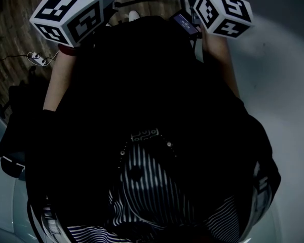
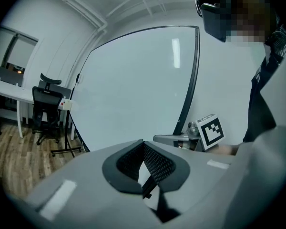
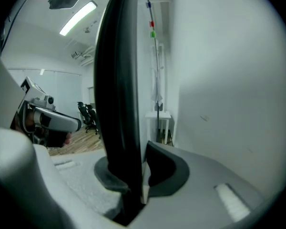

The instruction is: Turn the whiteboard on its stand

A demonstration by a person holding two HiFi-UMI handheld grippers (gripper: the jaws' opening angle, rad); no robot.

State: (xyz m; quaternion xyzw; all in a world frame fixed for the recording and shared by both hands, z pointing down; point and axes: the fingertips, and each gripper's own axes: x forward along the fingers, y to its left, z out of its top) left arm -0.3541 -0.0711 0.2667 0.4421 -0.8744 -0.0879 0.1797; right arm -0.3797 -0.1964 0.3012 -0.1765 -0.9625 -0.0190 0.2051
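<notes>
The whiteboard (image 2: 138, 85) is a big white panel in a dark frame (image 2: 190, 89), upright ahead of my left gripper (image 2: 144, 159). That gripper is off the board, its pads meeting at the tips with nothing between them. My right gripper (image 3: 136, 175) is shut on the board's dark frame edge (image 3: 117, 80), which runs up between its jaws; the white face (image 3: 219, 80) fills the right side. From the left gripper view, the right gripper (image 2: 177, 138) sits at the frame's lower right. In the head view only the marker cubes (image 1: 71, 15) (image 1: 223, 11) show, above the person's dark clothing.
A black office chair (image 2: 45, 104) and a white desk (image 2: 9, 92) stand left of the board on wood floor, beside the stand's foot (image 2: 66, 149). A small white table (image 3: 159, 120) and more chairs (image 3: 88, 113) stand beyond the board. A power strip (image 1: 38, 58) lies on the floor.
</notes>
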